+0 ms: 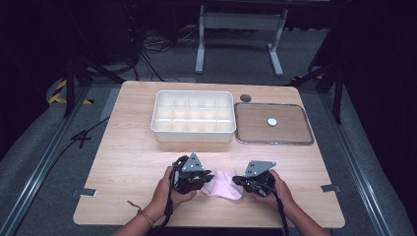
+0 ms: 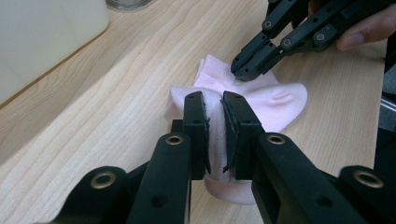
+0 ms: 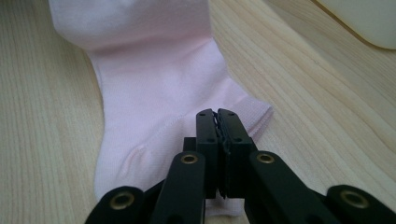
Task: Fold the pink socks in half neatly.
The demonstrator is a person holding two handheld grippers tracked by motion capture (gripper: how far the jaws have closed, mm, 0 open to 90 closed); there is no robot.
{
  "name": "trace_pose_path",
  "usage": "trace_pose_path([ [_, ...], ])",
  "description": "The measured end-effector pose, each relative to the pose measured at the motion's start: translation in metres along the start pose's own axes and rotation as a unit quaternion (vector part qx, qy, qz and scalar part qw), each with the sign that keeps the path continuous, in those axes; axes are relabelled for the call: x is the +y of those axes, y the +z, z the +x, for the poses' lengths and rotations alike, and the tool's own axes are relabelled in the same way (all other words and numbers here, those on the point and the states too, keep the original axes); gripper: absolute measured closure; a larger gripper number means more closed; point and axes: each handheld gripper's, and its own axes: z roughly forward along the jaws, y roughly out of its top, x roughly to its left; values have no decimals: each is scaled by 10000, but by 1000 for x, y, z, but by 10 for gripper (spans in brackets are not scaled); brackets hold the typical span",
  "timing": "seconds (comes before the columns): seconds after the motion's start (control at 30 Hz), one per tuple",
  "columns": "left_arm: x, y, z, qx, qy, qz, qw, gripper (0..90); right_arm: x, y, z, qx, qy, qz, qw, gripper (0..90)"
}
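Pink sock (image 1: 223, 184) lies flat on the surface's near edge, long axis left-right, straight between my two grippers. Left gripper (image 2: 214, 122): jaws pinching a bunched fold at its end. Right gripper (image 3: 217, 122): jaws pressed together on the opposite hem. Both equally near; I'd guess any stretch or fold runs along that axis.

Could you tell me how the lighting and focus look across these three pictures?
High view: the light wooden table is evenly lit, the surroundings nearly black. Left gripper view: the pale pink sock is sharp, the white plastic box soft. Right gripper view: the black jaws are crisp, the sock's far end slightly blurred and bright.
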Motion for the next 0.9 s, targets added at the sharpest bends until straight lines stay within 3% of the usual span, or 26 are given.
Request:
trace_pose_path([
  [0.37,8,5,-5,30,254,132,9996,804,1,0,-1,-61,-11,5,10000,879],
  [0.63,19,32,-18,28,623,486,9969,803,1,-1,-3,-55,38,-144,9999,873],
  [0.77,18,36,-15,9,511,398,9979,803,2,-16,-9,-139,157,-348,9992,867],
  [0.9,18,36,-13,-29,374,309,9988,802,-4,-17,-14,-51,248,-199,9995,863],
])
